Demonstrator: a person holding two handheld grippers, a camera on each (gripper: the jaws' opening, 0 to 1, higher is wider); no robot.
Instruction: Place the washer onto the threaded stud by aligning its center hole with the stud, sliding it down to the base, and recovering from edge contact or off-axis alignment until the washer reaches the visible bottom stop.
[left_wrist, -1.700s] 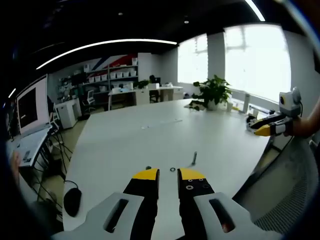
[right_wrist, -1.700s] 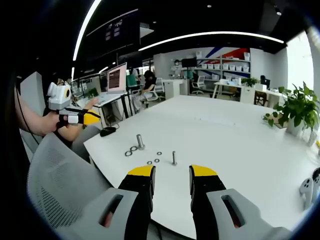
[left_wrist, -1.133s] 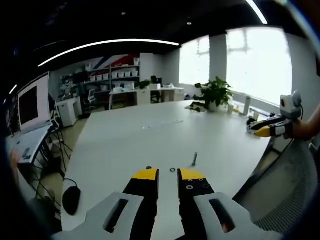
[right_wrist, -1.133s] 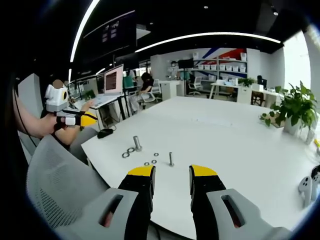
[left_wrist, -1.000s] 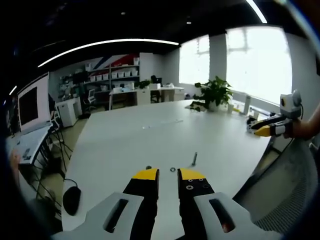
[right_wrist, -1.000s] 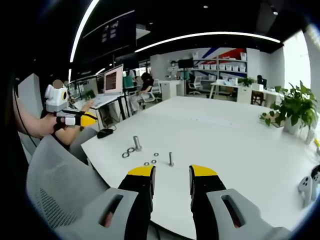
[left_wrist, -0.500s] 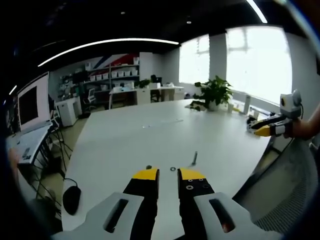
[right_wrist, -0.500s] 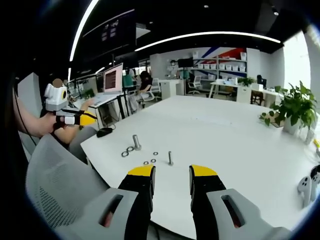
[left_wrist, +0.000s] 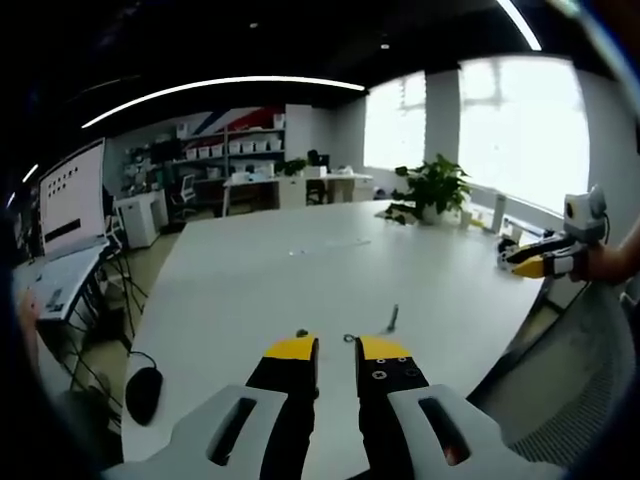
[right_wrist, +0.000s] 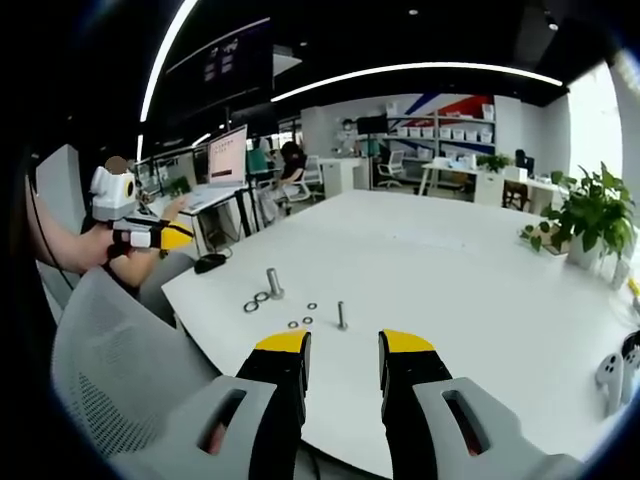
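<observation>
We are taking the thin threaded stud as our landmark. In the right gripper view the right tool is sitting nearest us, its two yellow-tipped jaws standing apart with a clear gap and nothing between them, hanging over the near edge of the white tabletop. Just beyond the jaws the stud is standing upright on the tabletop, bare along its shaft. Immediately left of the stud we are seeing small washers lying flat, with two larger rings further left. Behind and left of the stud a thicker bolt is standing upright beside those rings. Well left of the stud, off the tabletop, the left tool is being held in a hand above a grey mesh chair back; from here we cannot tell its opening. Far right of the stud a potted plant is standing near the tabletop's edge.

In the left gripper view the left tool is showing its jaws slightly apart and empty. Just past them the stud is leaning in the picture, with one washer lying left of it, close to the jaw tips. Far right of the stud the right tool is hovering off the tabletop's edge.
</observation>
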